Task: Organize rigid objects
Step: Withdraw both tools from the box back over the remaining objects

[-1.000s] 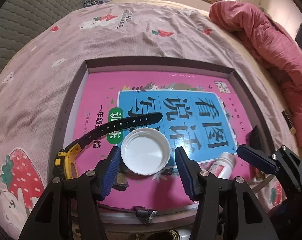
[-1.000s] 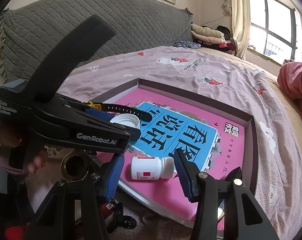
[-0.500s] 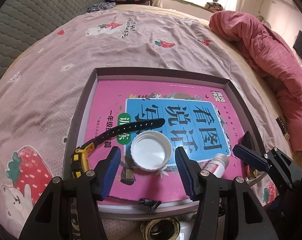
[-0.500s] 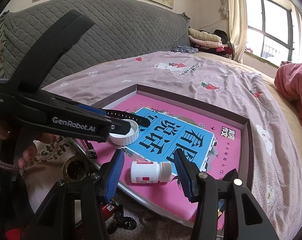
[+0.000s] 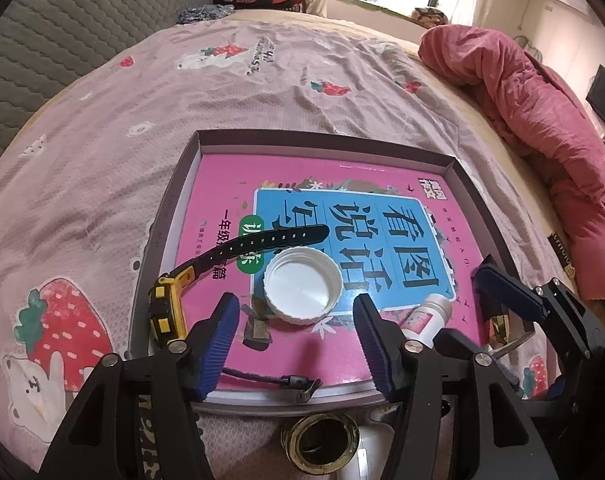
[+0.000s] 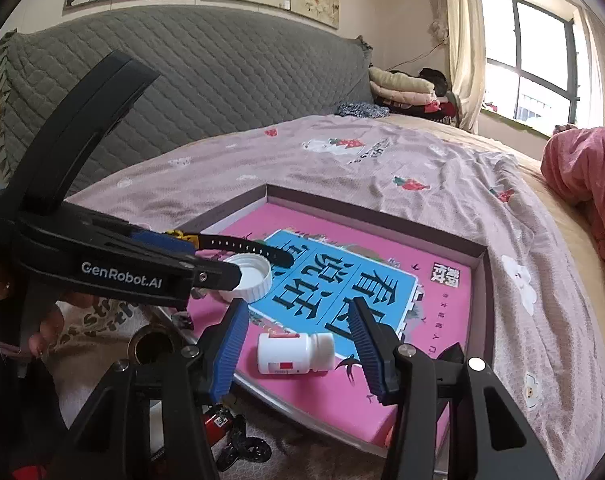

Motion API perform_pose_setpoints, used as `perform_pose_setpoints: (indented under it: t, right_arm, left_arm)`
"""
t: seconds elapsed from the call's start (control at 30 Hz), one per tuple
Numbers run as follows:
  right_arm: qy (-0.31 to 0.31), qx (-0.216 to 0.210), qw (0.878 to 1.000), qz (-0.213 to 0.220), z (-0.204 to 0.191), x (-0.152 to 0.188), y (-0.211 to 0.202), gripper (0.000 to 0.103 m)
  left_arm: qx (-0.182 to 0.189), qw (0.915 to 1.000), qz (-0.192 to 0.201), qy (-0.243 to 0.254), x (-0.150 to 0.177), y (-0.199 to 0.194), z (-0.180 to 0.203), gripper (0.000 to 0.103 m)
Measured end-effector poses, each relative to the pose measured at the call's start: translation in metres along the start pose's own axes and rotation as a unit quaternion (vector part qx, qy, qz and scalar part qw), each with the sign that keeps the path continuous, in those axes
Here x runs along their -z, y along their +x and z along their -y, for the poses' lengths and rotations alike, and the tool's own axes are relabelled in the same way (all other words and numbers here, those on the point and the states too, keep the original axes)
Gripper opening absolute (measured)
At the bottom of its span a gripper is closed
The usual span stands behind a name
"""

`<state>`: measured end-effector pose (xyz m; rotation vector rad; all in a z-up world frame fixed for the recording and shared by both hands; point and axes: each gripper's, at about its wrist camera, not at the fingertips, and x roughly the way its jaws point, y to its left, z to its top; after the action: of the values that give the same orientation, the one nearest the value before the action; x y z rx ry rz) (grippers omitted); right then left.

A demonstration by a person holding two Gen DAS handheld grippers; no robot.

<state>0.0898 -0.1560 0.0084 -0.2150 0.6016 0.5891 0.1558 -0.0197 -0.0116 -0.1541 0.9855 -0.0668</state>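
A shallow box holding a pink book lies on the bed. On the book lie a white jar lid, a yellow watch with a black strap and a small white pill bottle. My left gripper is open and empty, just short of the lid. My right gripper is open and empty, its fingers either side of the lying pill bottle without touching it. The lid and the watch strap also show in the right wrist view.
A brass ring lies in front of the box's near edge. A small toy with black wheels lies below the box corner. A pink blanket is heaped on the right; a grey headboard stands behind.
My left gripper has pulled back and up from the lid, which now lies farther ahead of the fingers. My right gripper has drawn back a little from the bottle.
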Motion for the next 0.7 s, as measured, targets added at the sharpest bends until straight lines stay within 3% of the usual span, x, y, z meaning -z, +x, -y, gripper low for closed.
perform_pose_setpoints:
  t: [0.7]
  right_arm:
    - [0.05, 0.022, 0.998, 0.024, 0.01, -0.004, -0.016, 0.053]
  left_arm:
    - [-0.008, 0.9999, 0.008, 0.007, 0.01, -0.019, 0.0, 0.067]
